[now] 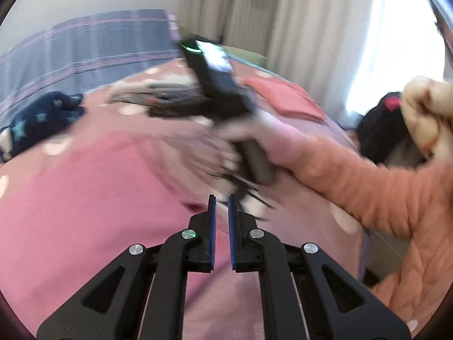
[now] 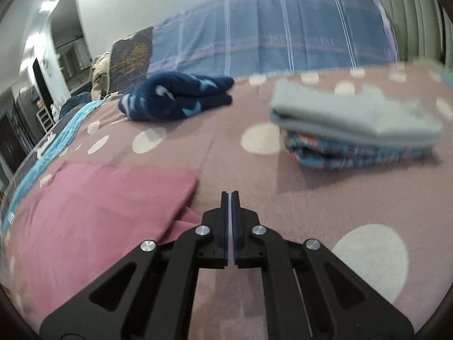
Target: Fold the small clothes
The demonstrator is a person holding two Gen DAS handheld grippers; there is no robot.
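Note:
A pink garment (image 2: 99, 198) lies flat on the bed, its folded edge just left of my right gripper (image 2: 230, 195). That gripper is shut with nothing between its blue pads, and it hovers over bare sheet. In the left wrist view the same pink garment (image 1: 99, 212) spreads under my left gripper (image 1: 222, 198). Its pads stand almost together and I see nothing held between them. Beyond it, motion-blurred, a hand (image 1: 254, 141) in an orange sleeve holds the other gripper's handle.
A folded grey cloth (image 2: 354, 113) sits on a folded patterned teal one (image 2: 362, 153) at the right. A navy star-print garment (image 2: 175, 96) lies at the back. The sheet (image 2: 283, 212) is mauve with white dots. A coral cloth (image 1: 283, 96) and a black bag (image 1: 382, 124) are further right.

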